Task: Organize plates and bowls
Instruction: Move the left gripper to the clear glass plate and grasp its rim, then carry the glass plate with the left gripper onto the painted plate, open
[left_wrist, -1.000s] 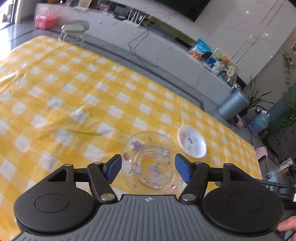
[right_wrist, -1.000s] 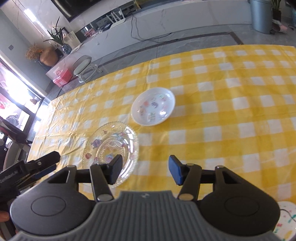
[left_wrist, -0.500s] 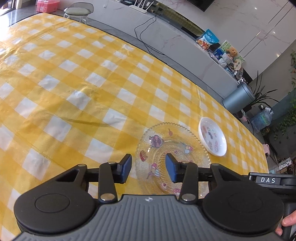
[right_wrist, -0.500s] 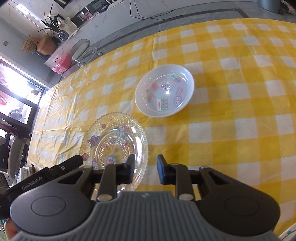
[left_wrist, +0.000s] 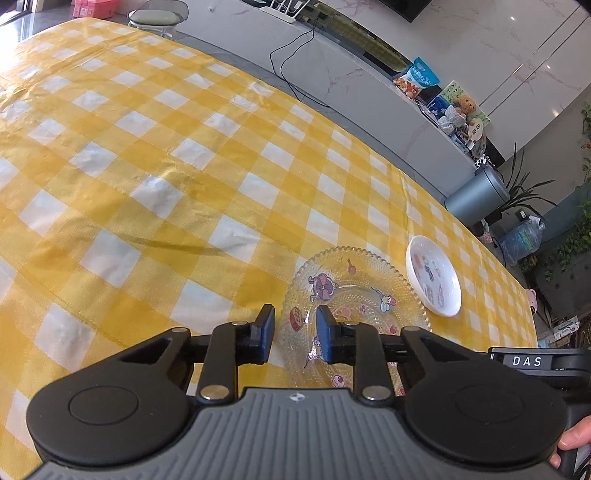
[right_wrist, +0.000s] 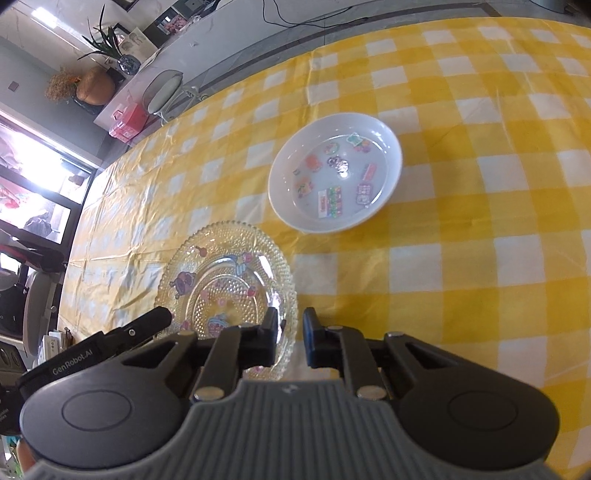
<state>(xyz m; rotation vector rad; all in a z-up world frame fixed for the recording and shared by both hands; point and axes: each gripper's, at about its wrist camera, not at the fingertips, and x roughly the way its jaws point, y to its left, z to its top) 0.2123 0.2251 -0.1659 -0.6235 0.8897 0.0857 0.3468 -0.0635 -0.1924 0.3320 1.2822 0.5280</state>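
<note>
A clear beaded glass plate (left_wrist: 354, 295) with cartoon stickers lies on the yellow checked tablecloth (left_wrist: 184, 166). It also shows in the right wrist view (right_wrist: 225, 273). A white bowl (left_wrist: 434, 280) with stickers lies just beyond it, also in the right wrist view (right_wrist: 334, 181). My left gripper (left_wrist: 294, 338) straddles the plate's left rim, jaws narrowed with a gap left. My right gripper (right_wrist: 290, 341) straddles the plate's right rim, jaws almost closed. I cannot tell whether either pinches the rim.
A long white counter (left_wrist: 369, 92) with snack bags and toys runs behind the table. A grey bin (left_wrist: 476, 195) and plants stand at the far right. A stool (right_wrist: 164, 90) stands beyond the table's far corner.
Both grippers have narrowed their jaws a great deal and moved down onto opposite rims of the glass plate. The plate and bowl have not moved.
</note>
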